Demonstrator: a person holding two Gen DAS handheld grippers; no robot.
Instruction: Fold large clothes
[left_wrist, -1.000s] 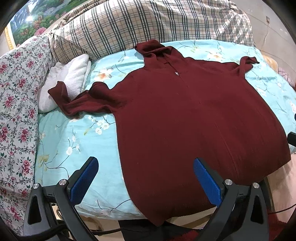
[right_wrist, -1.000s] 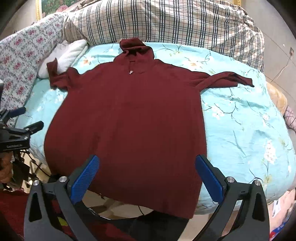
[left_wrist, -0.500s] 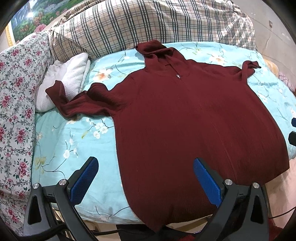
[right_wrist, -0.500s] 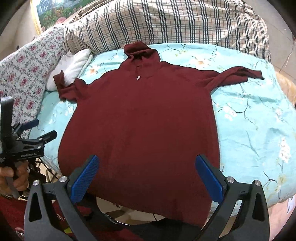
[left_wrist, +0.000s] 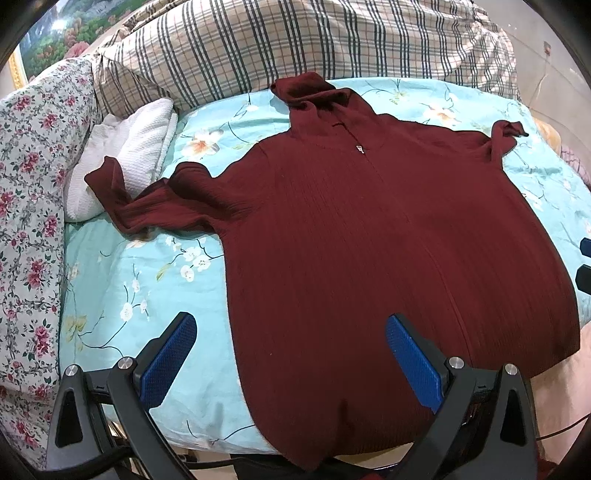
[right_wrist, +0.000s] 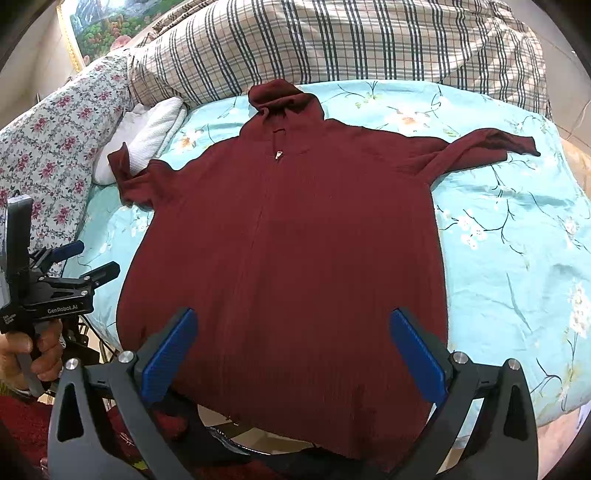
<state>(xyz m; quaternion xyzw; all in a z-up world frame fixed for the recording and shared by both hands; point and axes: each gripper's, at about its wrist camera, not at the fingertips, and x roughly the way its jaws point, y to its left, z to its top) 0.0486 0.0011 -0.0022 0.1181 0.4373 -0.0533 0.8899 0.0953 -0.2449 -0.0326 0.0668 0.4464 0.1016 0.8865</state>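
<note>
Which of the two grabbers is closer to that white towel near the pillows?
Left. The left gripper hovers at the bed's near edge on the white towel's side; the right gripper hovers over the maroon sweater's hem, farther across.

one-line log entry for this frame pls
phase: pre-grasp | maroon sweater: flat on floral bedsheet, unfolded, sleeves out | left hand-held gripper: open, empty | right hand-held gripper: open, empty, above hem

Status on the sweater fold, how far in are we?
Done: the maroon sweater lies spread flat on the floral bedsheet, collar toward the plaid pillows. In hand: nothing; the left gripper and right gripper both hang open over the hem. Left: every fold. Both sleeves lie out to the sides, and no part of the body is turned over.
</note>
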